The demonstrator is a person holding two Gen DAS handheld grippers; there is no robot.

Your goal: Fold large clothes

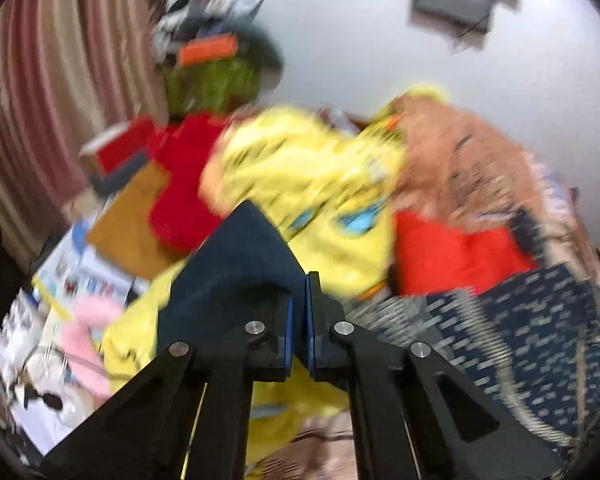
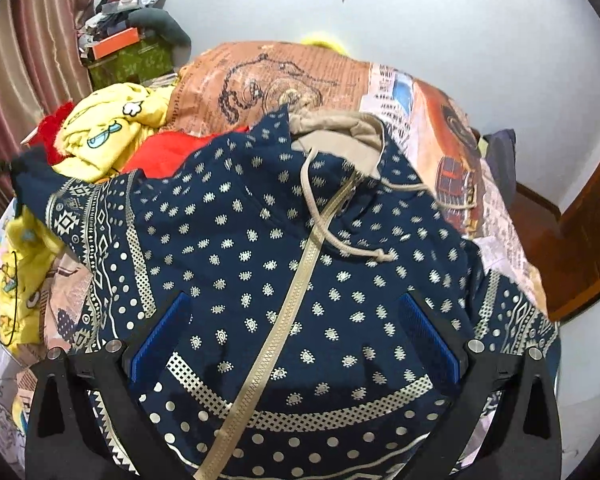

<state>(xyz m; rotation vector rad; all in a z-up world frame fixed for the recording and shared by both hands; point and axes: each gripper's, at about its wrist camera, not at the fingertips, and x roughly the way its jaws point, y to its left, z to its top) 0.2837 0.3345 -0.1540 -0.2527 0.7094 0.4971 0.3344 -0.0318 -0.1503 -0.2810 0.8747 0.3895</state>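
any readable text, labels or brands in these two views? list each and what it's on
No text reads cleanly in either view.
Newsprint-style lines on the printed bedspread: too small to read.
Print on the papers and boxes at the left: motion-blurred, unreadable.
Navy patterned hoodie, its sleeve pinched by the left gripper: dots and geometric motifs only, no lettering.
Yellow cartoon garment: drawings only.

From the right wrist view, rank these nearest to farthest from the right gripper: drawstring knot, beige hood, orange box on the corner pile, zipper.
1. Zipper: runs between the open fingers of the right gripper.
2. Drawstring knot: just ahead, slightly right.
3. Beige hood: at the navy hoodie's far end.
4. Orange box: far left corner.
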